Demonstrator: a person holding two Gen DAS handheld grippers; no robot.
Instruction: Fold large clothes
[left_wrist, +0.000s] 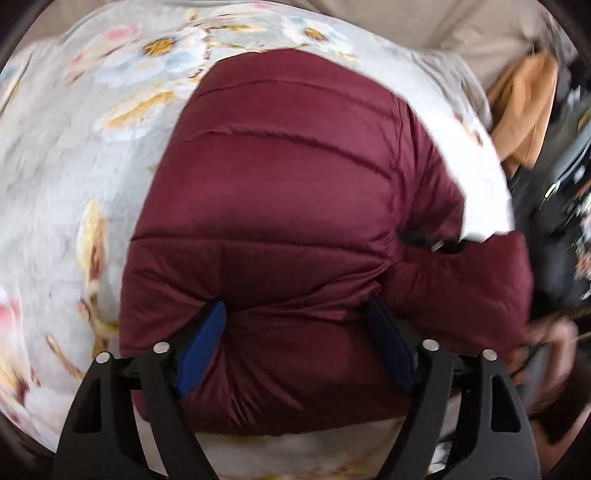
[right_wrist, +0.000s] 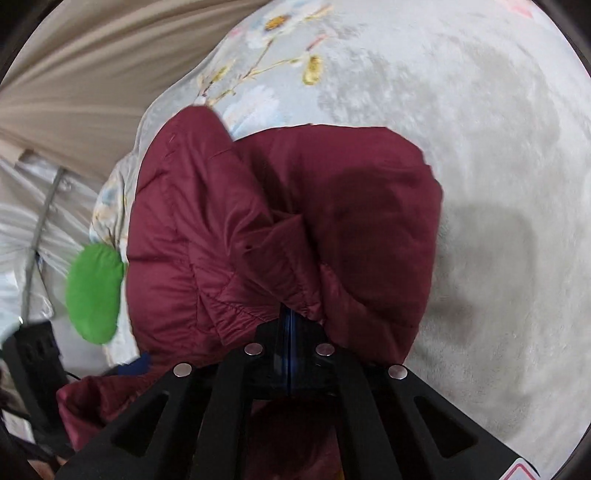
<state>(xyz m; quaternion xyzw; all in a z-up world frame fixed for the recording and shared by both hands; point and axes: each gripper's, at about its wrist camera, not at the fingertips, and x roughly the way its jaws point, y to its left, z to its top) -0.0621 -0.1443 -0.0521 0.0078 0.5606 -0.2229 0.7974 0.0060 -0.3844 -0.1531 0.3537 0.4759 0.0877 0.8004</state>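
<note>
Blue-padded left gripper (left_wrist: 295, 325) spreads wide against the maroon quilted puffer jacket (left_wrist: 288, 192) on a floral fleece blanket (left_wrist: 55, 166), while the right gripper (right_wrist: 290, 325) pinches its cuff; no legible writing.

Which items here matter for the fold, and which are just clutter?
In play:
maroon puffer jacket
left gripper, open, fingers pressed into the jacket
right gripper, shut on a jacket edge
floral blanket, the surface under the jacket

Lying about:
green round thing
tan garment
beige curtain
</note>
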